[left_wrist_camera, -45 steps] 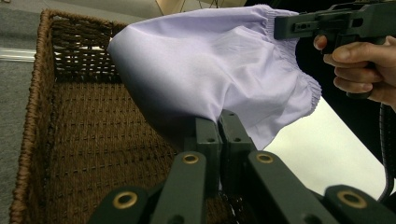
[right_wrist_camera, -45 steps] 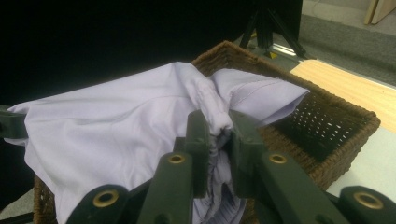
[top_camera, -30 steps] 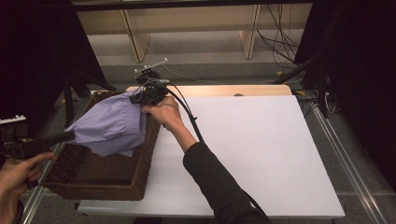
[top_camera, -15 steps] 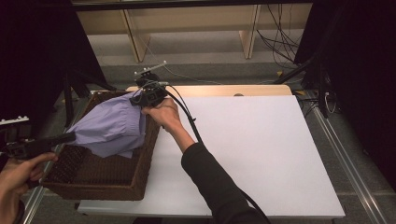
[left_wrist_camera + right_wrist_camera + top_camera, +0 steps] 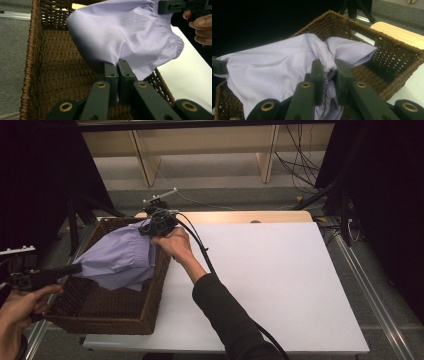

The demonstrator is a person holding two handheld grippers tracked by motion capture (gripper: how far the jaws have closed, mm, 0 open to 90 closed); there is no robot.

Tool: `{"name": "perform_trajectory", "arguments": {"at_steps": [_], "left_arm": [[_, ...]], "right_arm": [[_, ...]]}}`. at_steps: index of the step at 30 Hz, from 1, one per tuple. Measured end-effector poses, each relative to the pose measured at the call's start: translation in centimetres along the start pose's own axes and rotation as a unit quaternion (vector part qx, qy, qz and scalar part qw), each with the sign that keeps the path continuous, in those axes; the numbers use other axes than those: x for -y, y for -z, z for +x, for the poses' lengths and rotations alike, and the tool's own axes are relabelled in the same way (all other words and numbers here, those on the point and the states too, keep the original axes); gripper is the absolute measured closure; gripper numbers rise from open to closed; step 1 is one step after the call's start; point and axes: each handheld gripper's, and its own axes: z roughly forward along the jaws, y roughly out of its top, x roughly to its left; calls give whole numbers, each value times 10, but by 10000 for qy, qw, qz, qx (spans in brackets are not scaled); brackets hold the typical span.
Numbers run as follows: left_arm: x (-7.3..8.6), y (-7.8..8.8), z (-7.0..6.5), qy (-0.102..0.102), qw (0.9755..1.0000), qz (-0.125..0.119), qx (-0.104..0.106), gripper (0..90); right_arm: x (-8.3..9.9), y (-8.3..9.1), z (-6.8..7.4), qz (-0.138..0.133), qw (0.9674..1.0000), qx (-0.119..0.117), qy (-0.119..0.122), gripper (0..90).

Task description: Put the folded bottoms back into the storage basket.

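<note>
A lavender cloth (image 5: 120, 257) with an elastic gathered edge hangs stretched above a brown wicker basket (image 5: 107, 317) at the table's left. My left gripper (image 5: 75, 269) is shut on the cloth's near-left corner, outside the basket's left rim. My right gripper (image 5: 150, 227) is shut on the bunched far corner, over the basket's far right corner. In the left gripper view the jaws pinch the cloth (image 5: 125, 37) just above the basket's woven floor (image 5: 62, 75). In the right gripper view the gathered fabric (image 5: 287, 65) is squeezed between the jaws, with the basket (image 5: 392, 57) behind.
A white table top (image 5: 280, 285) spreads right of the basket, with a strip of bare wood (image 5: 240, 216) at its far edge. Shelf legs and cables (image 5: 295, 165) stand on the floor behind. Metal rails (image 5: 370, 285) run along the table's right side.
The cloth and both grippers have drifted slightly; the left gripper sits a little lower and nearer. Both grips hold as before.
</note>
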Motion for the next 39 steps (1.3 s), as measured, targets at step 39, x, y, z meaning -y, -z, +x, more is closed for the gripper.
{"name": "perform_trajectory", "arguments": {"at_steps": [39], "left_arm": [[6,-13,7,-43,9989,391,-273,858]], "right_arm": [[13,-22,-5,181,9998,67,-56,787]]}}
